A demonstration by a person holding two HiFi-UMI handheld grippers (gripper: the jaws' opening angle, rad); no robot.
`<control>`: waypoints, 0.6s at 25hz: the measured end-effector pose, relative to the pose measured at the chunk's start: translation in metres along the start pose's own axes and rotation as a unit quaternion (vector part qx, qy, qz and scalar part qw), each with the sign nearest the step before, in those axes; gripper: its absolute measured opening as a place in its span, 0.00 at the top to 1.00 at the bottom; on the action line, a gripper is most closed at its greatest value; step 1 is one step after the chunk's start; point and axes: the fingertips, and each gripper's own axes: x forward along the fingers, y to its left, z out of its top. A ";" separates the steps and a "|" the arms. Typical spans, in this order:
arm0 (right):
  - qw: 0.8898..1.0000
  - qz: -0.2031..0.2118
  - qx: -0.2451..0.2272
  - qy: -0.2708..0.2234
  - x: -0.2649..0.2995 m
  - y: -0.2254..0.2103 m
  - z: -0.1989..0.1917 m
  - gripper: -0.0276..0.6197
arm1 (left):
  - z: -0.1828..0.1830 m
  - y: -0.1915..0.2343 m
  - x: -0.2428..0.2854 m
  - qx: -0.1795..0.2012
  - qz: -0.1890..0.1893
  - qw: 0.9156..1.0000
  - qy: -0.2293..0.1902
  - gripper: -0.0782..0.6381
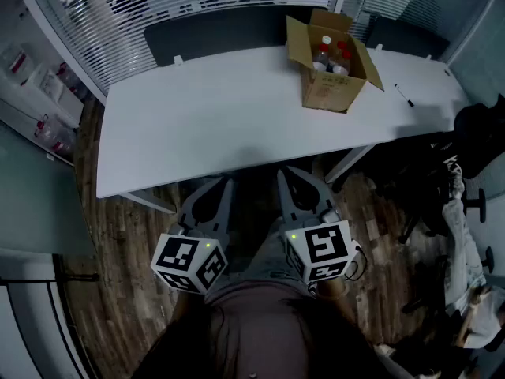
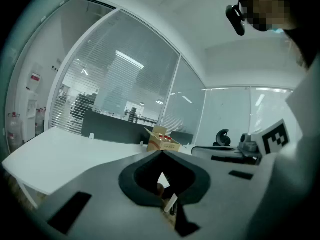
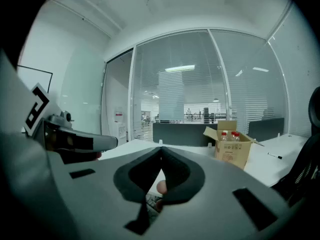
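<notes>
A: Claw state?
B: Left gripper and right gripper are both closed on nothing, held low, short of the white table.
A: Bottles?
B: Bottles untouched, upright in the open cardboard box, well apart from both.

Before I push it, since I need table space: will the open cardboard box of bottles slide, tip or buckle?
The cardboard box probably slides on the smooth white table. Several capped bottles likely make it bottom-heavy, so tipping seems unlikely. Its open flaps look floppy; push the wall.
</notes>
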 end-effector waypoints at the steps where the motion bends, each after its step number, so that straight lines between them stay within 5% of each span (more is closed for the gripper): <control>1: 1.000 0.001 0.000 0.002 0.001 0.000 -0.004 0.92 | -0.001 0.000 0.003 0.000 0.000 1.000 0.001 0.88; 15: 0.999 0.020 0.021 0.017 0.036 -0.047 -0.009 0.92 | 0.003 -0.003 0.073 0.000 -0.013 1.000 0.016 0.88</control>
